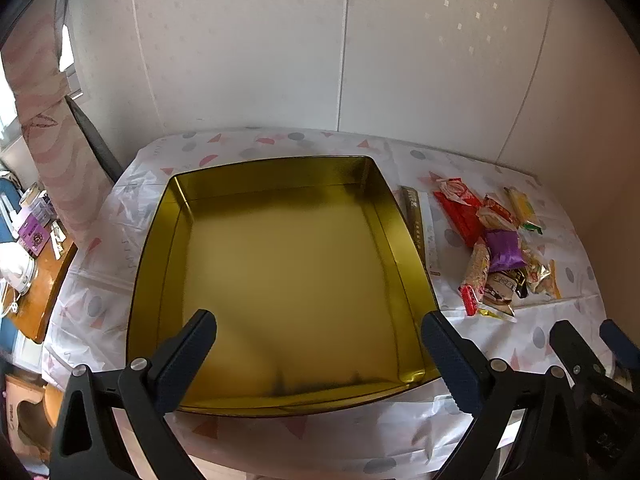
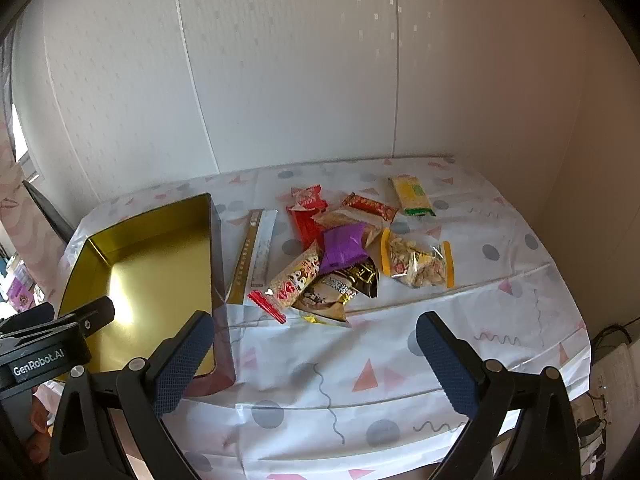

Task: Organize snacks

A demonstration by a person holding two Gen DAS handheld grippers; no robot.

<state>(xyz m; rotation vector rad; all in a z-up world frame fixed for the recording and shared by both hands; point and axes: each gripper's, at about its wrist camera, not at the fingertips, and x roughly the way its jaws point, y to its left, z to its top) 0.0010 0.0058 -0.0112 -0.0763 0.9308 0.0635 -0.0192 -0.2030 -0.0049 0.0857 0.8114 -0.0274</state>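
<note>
Snacks (image 2: 348,252) lie in a loose pile on the counter (image 2: 500,320), right of the gold tin (image 1: 280,280) and ahead of the right gripper (image 2: 310,344). Right jaws: wide apart, nothing between them, hovering over bare patterned cloth short of the pile. Left gripper (image 1: 318,340): jaws likewise wide and empty, poised above the near part of the tin, whose gold floor holds nothing.

Pile, from the right wrist view: purple packet (image 2: 344,248) on top at centre; red-and-white cracker bag (image 2: 294,280) and dark brown packet (image 2: 340,284) nearest; clear orange-edged bag (image 2: 418,260) to the right; yellow-green packet (image 2: 412,196) farthest, slightly apart; red wrappers (image 2: 308,216) behind. A long gold-and-white strip (image 2: 256,252) lies between tin and pile.

Left wrist view only: a wooden side table (image 1: 40,280) with boxes, left of the counter. Right wrist view only: the counter's right edge and cables on the floor (image 2: 604,412). Each view catches the other gripper at its edge, both held level with each other.
</note>
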